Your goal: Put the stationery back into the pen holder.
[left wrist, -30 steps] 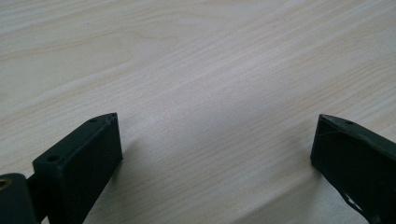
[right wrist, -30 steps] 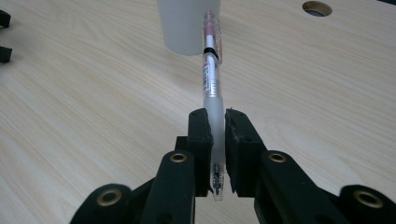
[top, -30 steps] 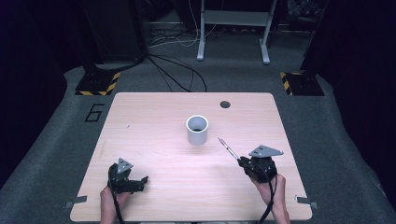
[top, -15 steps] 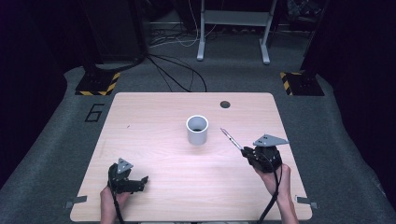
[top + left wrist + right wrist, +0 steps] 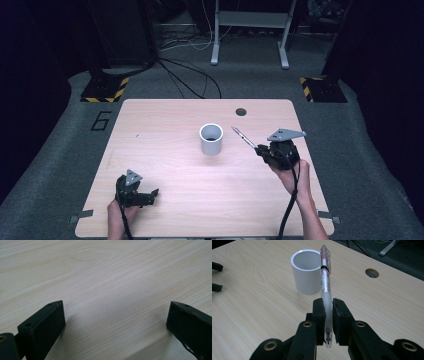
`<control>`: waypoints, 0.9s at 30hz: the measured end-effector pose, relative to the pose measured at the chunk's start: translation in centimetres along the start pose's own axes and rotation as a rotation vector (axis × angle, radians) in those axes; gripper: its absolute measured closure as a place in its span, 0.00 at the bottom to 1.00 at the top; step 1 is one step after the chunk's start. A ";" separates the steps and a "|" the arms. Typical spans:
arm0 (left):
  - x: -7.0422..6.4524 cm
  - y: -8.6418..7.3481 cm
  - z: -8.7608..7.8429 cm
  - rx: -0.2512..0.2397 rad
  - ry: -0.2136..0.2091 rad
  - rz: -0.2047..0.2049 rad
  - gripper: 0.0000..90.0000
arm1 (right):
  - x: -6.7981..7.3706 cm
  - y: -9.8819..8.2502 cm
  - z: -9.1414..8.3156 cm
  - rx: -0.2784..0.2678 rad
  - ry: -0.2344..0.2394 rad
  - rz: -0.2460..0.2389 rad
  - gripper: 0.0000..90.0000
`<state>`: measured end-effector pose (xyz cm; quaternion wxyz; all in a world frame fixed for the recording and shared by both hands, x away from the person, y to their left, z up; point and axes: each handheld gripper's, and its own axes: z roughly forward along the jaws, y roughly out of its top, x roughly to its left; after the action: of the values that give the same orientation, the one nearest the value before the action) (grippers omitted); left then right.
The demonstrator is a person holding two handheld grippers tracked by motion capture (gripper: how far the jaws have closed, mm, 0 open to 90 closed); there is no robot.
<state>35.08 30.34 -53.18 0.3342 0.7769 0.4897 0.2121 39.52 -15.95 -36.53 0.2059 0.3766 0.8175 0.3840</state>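
Table [image 5: 165,150]: pale wood top, takes up the middle and lower part of the high view. A small dark round hole [image 5: 241,111] sits near its upper edge, right of centre; in the right gripper view the hole is at upper right [image 5: 372,273].

Cup [image 5: 211,139]: white, open-topped, upright, at the centre of the high view. In the right gripper view it stands in the upper middle [image 5: 306,272], just left of the pen's far end as seen from there.

Right gripper [image 5: 260,148]: right of centre in the high view, held in a hand [image 5: 292,172] that comes up from the lower right, clear of the tabletop. Jaws clamped on the pen; in the right gripper view [image 5: 328,305] both pads press the frosted barrel from either side.

Left gripper [image 5: 150,195]: lower left of the high view, low over the table, held in a hand [image 5: 120,212] at the bottom edge. Jaws spread wide with bare wood between them, seen in the left gripper view [image 5: 115,315].

Pen [image 5: 244,137]: clear barrel, pinkish cap end. In the high view it sticks out of the right gripper toward the upper left, its far tip near the cup but apart from it. In the right gripper view [image 5: 325,277] it runs up the middle of the frame, cap end uppermost.
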 end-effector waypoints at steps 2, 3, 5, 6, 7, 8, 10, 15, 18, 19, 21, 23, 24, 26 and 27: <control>0.0 0.0 0.0 0.000 0.000 0.001 0.02 | 0.0 0.2 0.2 0.004 -0.001 0.004 0.90; 0.0 0.0 0.0 0.000 0.000 0.000 0.02 | 0.0 0.5 0.3 0.016 0.004 -0.003 0.90; 0.0 0.0 0.0 0.000 0.000 0.000 0.02 | -0.1 0.9 0.7 0.018 0.014 -0.016 0.90; 0.0 0.0 0.0 0.000 0.000 0.000 0.02 | -0.1 1.3 1.0 0.033 0.015 -0.012 0.90; 0.0 0.0 0.0 0.000 0.000 0.000 0.02 | -0.1 1.3 1.0 0.033 0.015 -0.012 0.90; 0.0 0.0 0.0 0.000 0.000 0.000 0.02 | -0.2 1.5 1.1 0.035 0.018 -0.018 0.90; 0.0 0.0 0.0 0.001 0.000 0.001 0.02 | -0.2 1.9 1.3 0.046 0.018 -0.027 0.90; 0.0 0.0 0.0 0.000 0.000 0.001 0.02 | -0.3 2.6 1.8 0.070 0.023 -0.034 0.90; 0.0 0.0 0.0 0.000 0.000 0.001 0.02 | -0.5 3.3 2.3 0.097 0.034 -0.059 0.90; 0.0 0.0 0.0 0.000 0.000 0.001 0.02 | -0.5 3.3 2.3 0.097 0.034 -0.059 0.90; 0.0 0.0 0.0 0.000 0.000 0.000 0.02 | -0.6 3.5 2.6 0.099 0.037 -0.069 0.90; 0.0 0.0 0.0 0.000 0.000 0.000 0.02 | -0.5 3.8 2.7 0.107 0.034 -0.070 0.90; 0.0 0.0 0.0 0.000 0.000 0.001 0.02 | -0.5 4.2 2.9 0.129 0.039 -0.070 0.90; 0.0 0.0 0.0 0.000 0.000 0.000 0.02 | -0.6 4.4 3.0 0.129 0.042 -0.073 0.90; 0.0 0.0 0.0 0.000 0.000 0.001 0.02 | -0.6 4.6 3.1 0.136 0.041 -0.080 0.90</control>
<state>35.08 30.35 -53.18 0.3340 0.7771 0.4894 0.2121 43.97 -13.04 -34.86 0.1783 0.3490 0.8600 0.3269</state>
